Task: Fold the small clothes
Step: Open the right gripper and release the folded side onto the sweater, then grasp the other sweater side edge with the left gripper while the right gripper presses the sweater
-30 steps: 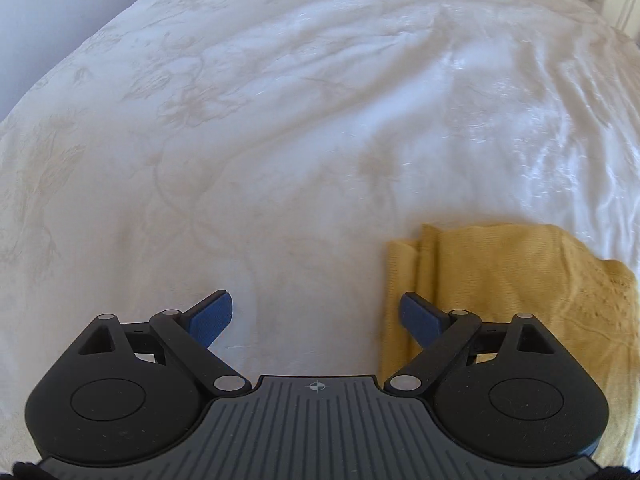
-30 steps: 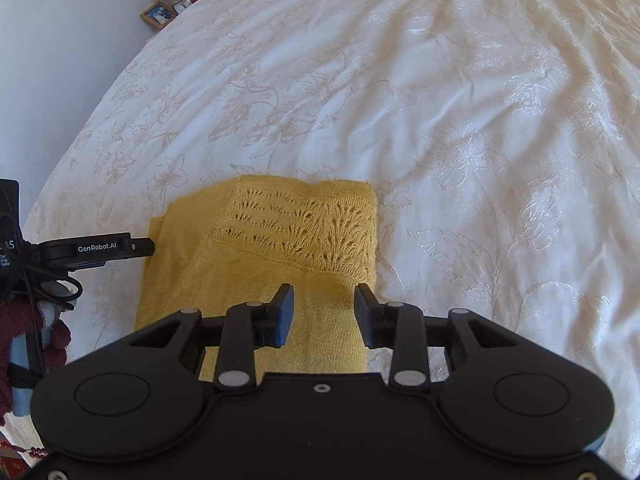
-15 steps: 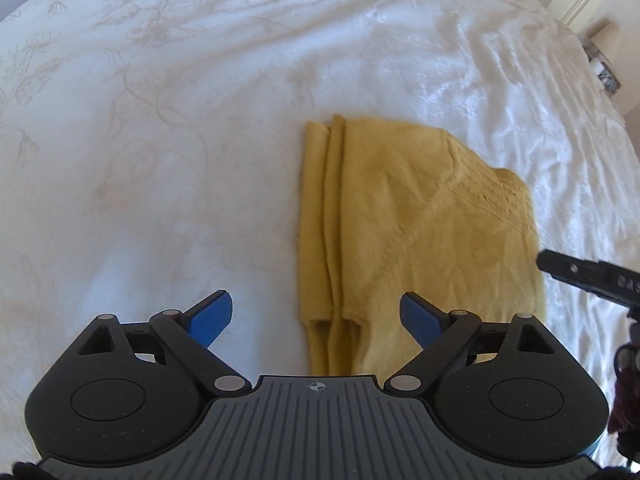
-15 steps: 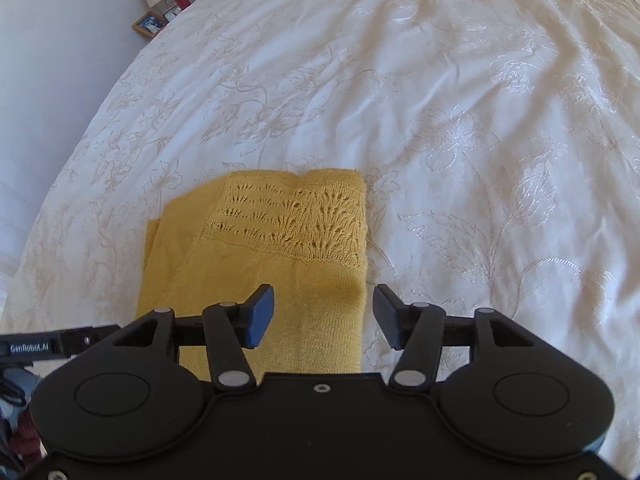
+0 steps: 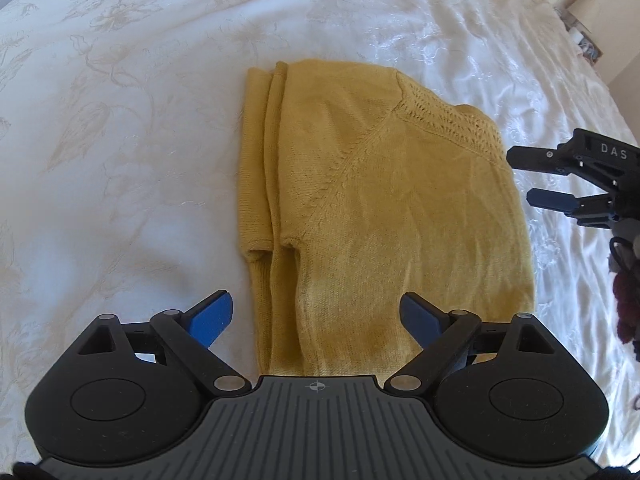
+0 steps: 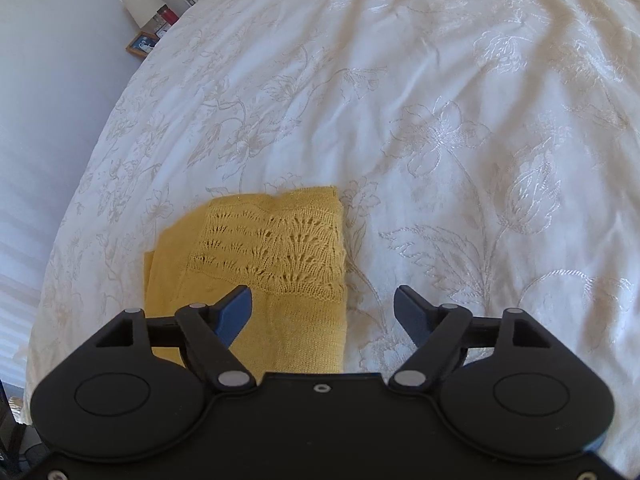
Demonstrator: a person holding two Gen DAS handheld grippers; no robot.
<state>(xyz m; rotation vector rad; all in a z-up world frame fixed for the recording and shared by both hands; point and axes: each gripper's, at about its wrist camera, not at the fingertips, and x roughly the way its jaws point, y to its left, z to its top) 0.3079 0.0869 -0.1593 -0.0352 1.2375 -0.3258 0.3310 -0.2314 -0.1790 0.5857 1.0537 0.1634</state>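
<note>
The yellow knit top (image 5: 384,208) is lying folded flat on the white bedspread (image 5: 120,120), directly ahead of the left claw (image 5: 316,316), whose blue-tipped jaws are standing wide apart and empty, straddling the garment's near hem from above. The top's long axis is running away from that claw, with the stacked folded edges along the claw's left side and the lace yoke at the far right corner. The right claw (image 6: 322,310) is also gaping wide and holding nothing; it is hovering off the garment's right edge, the lace panel (image 6: 276,252) just ahead of its left jaw. I judge the left claw the nearer for lifting the near hem and folding it away.
</note>
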